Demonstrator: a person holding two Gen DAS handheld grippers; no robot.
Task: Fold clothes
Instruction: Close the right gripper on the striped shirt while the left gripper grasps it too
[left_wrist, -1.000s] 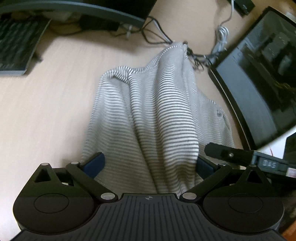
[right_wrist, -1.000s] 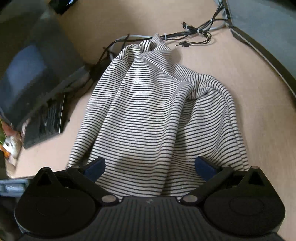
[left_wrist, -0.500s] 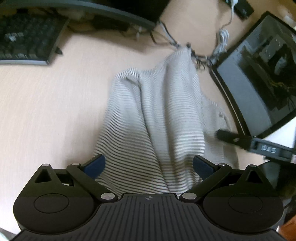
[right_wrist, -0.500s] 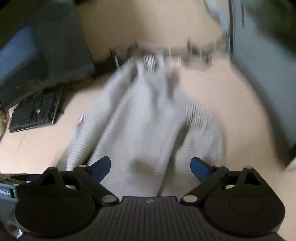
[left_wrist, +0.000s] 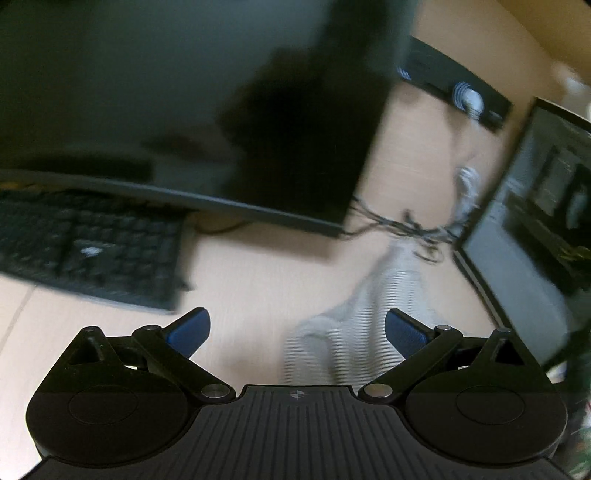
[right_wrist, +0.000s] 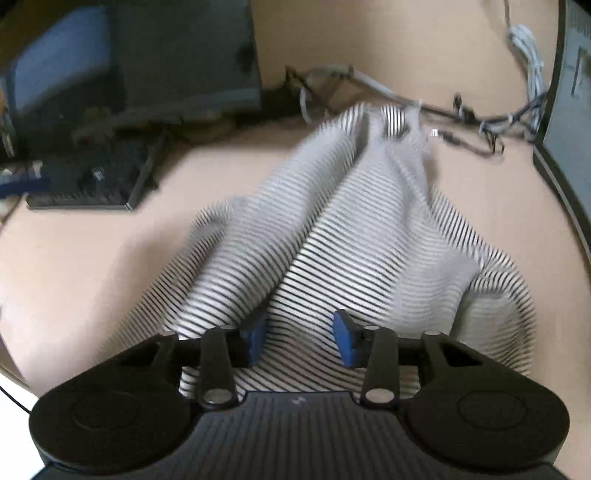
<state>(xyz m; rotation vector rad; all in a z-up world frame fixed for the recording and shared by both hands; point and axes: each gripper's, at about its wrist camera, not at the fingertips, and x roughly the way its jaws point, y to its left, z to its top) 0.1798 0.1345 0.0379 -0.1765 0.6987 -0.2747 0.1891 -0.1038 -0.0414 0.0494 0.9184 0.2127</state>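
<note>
A black-and-white striped garment (right_wrist: 332, 236) lies bunched in long folds on the light wooden desk. My right gripper (right_wrist: 299, 338) is right over its near edge, the blue pads partly closed around a fold of cloth with a gap still between them. My left gripper (left_wrist: 297, 330) is open and empty, lifted above the desk; the garment (left_wrist: 354, 325) shows blurred under its right finger. Both views are motion blurred.
A black keyboard (left_wrist: 85, 251) lies at the left and a dark monitor (left_wrist: 184, 103) stands behind it. A second screen (left_wrist: 535, 229) stands at the right. Tangled cables (right_wrist: 461, 114) lie past the garment's far end.
My left gripper has lifted and swung left, off the garment toward the keyboard. My right gripper's jaws have narrowed from wide open to partly closed over a fold of the garment.
</note>
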